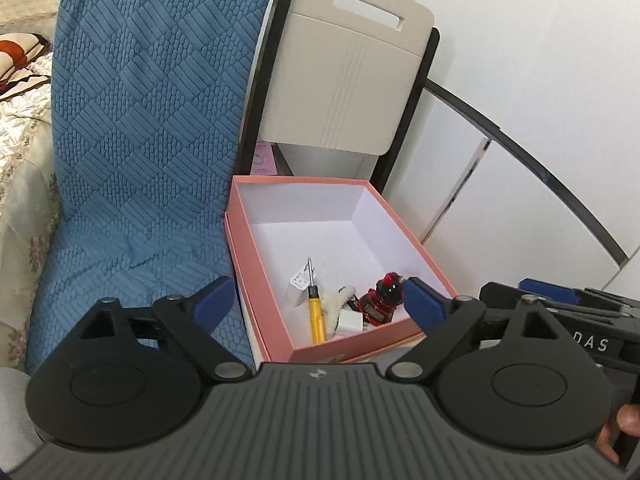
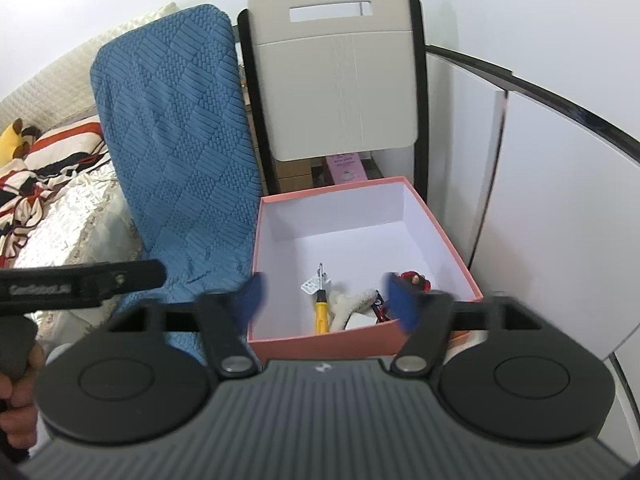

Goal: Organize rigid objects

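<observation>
While both tools [image 1: 320, 300] [image 2: 328, 300] gape empty, the screwdriver [image 1: 314, 312] lies inside the pink box [image 1: 240, 264]

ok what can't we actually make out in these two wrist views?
- Small white tag in the pink box: print too small, both views.
- Red item: right wrist view, half hidden behind a blurred blue fingertip.
- Box's near corner contents: hidden by its front wall.
- Floor under the box: cut off by gripper bodies.

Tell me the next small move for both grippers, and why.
Probably pull both back from the pink box and look for more items: left gripper and right gripper are open and empty, while the screwdriver and red toy already lie inside.
</observation>
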